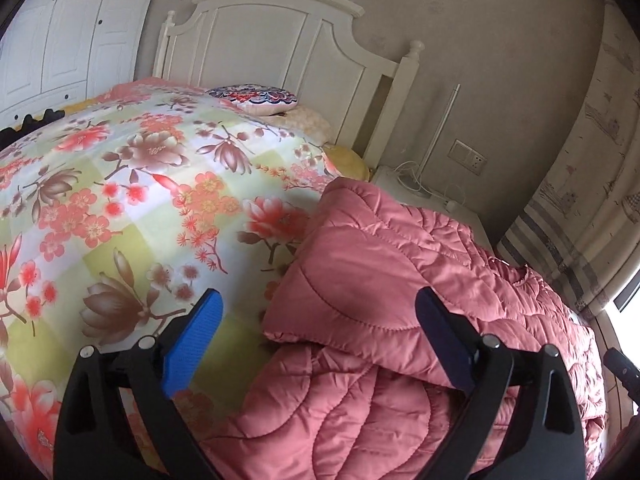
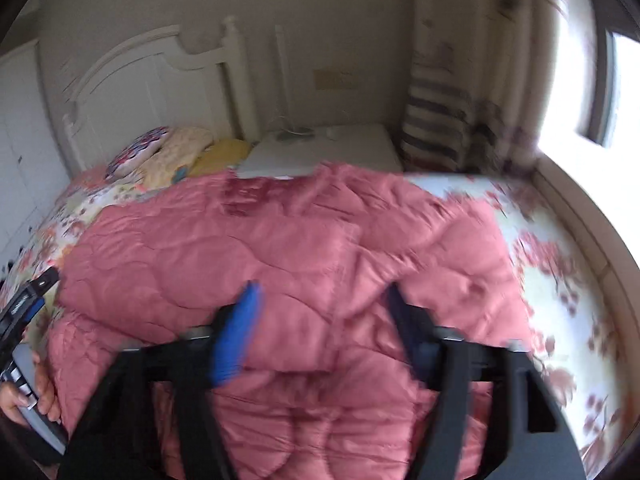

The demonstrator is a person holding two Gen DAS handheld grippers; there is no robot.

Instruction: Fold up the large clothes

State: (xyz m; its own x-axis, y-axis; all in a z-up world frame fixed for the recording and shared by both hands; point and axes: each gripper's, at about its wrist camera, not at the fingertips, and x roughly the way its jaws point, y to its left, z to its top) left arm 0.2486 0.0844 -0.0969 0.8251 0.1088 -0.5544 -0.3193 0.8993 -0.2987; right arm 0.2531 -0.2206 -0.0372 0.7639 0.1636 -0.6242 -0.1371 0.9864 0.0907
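While the left gripper (image 1: 318, 312) is held spread wide w/ nothing pinched, its blue pad (image 1: 196, 342) is hung over the floral bedspread (image 1: 120, 184) and the dark pad over the pink quilted coat (image 1: 400, 280), approx at the corner of the folded-over flap. The right gripper (image 2: 320, 320) is also kept open, nothing clamped, poised above the middle of the coat in a blurry right wrist view. The coat is laid on the bed's near side, partly folded, w/ one layer doubled over the rest. A hand (image 2: 42, 392) on the left tool is seen at that view's edge.

Risks, imo: puffy slick fabric could be lost from the pads if only the top layer is caught, so the flap may spring back. The bedspread could be grabbed along w/ the coat, since both are under the left tool. A crooked fold is likely if the edges aren't lined up.
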